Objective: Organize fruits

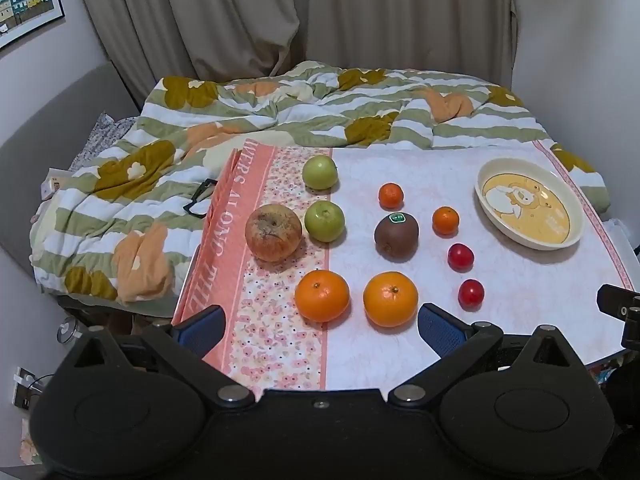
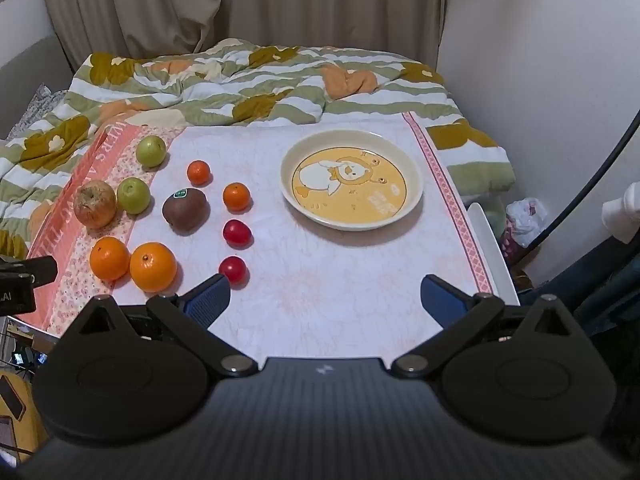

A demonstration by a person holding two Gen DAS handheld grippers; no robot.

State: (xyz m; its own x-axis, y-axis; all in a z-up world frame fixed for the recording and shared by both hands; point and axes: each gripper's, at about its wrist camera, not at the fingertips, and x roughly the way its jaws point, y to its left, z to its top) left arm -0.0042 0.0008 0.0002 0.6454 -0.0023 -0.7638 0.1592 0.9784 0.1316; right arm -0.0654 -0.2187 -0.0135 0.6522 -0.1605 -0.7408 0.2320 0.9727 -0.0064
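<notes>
We hold both grippers spread and empty, the right gripper (image 2: 324,294) nearer the plate (image 2: 414,204), the left gripper (image 1: 320,324) just short of the two big oranges (image 1: 322,296) left of that plate

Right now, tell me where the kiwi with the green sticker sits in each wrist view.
Left wrist: kiwi at centre, above the right large orange.
Right wrist: kiwi left of centre, above and right of that orange.
Shared landmark: the yellow cartoon plate, right of the kiwi in both.
</notes>
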